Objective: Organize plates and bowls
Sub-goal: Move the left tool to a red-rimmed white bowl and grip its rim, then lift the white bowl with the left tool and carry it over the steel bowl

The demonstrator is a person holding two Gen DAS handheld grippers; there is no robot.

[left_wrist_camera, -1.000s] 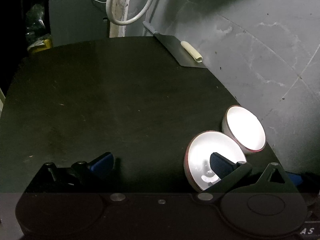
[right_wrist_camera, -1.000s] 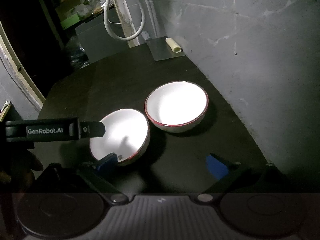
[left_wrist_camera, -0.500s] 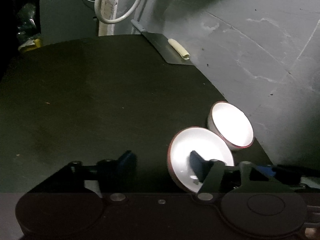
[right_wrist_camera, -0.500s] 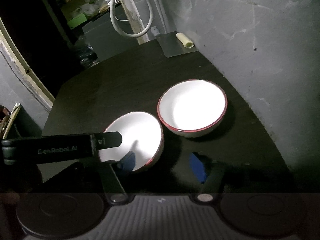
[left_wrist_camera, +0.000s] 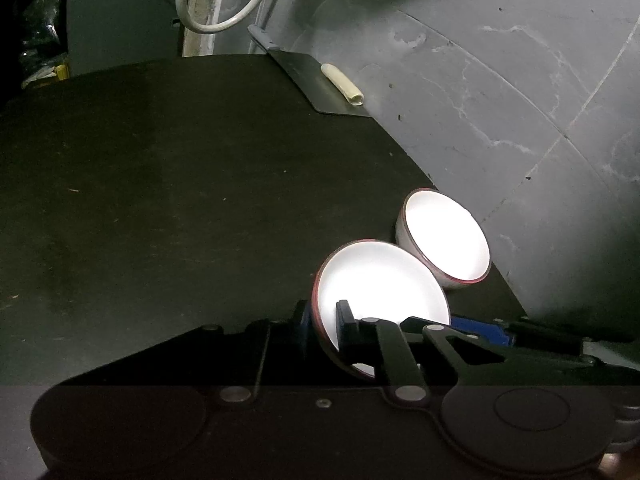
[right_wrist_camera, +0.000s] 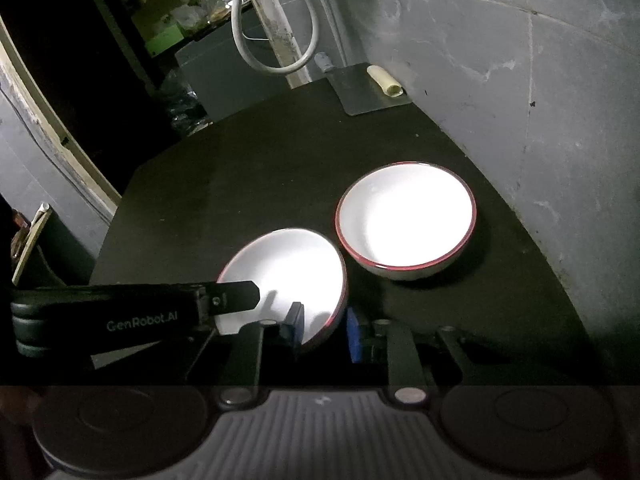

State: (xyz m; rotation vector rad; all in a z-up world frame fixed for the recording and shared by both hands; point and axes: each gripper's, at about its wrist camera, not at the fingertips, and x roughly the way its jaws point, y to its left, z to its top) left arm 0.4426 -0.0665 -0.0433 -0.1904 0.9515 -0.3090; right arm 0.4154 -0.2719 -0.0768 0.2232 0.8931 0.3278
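Both grippers were closing on the near bowl (right_wrist_camera: 288,272) at once. The left gripper (left_wrist_camera: 322,322) pinched its left rim, one pad inside and one outside; the right gripper (right_wrist_camera: 324,330) pinched its right rim the same way. The near bowl sat tilted on the dark table (left_wrist_camera: 160,200), its rim touching or just beside the far bowl (right_wrist_camera: 406,220), which stood upright near the grey wall (right_wrist_camera: 540,120).

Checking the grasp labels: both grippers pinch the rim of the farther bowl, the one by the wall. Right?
Wrong bowl. In both wrist views the left gripper and the right gripper are closing on the nearer bowl's rim; the farther bowl by the wall sits untouched.
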